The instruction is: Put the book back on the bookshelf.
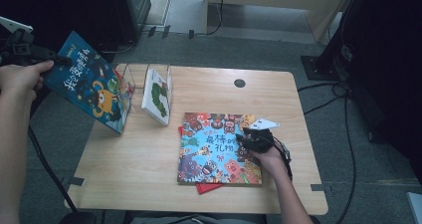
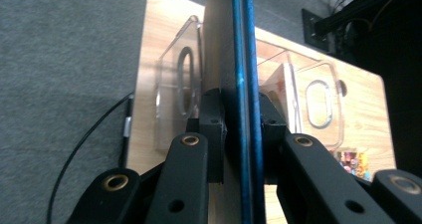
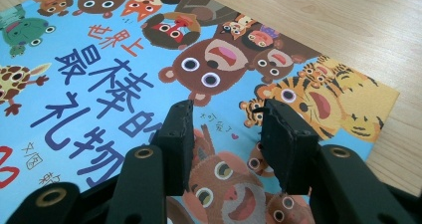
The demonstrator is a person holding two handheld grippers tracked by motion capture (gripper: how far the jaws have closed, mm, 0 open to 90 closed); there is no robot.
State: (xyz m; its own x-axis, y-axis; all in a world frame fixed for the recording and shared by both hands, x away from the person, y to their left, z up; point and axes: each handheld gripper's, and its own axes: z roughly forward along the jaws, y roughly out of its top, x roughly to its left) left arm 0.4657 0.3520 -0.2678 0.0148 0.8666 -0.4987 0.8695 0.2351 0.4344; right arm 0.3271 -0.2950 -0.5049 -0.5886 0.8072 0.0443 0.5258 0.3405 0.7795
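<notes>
Where legible, animal book (image 3: 149, 59) reads roughly "最棒的礼物".

The book (image 1: 92, 84) in the air is dark blue, with white letters, an orange monster and a green one on it. The book (image 1: 219, 147) lying on the light brown wooden table (image 1: 149, 159) is bright sky blue with dark blue letters and lots of animal faces: brown bears, orange striped tigers, a green frog, and a spotted yellow giraffe, and a red book (image 1: 206, 187) peeks out under it. The book (image 1: 155, 95) in the clear stand (image 1: 169, 84) is white with a green shape.
</notes>
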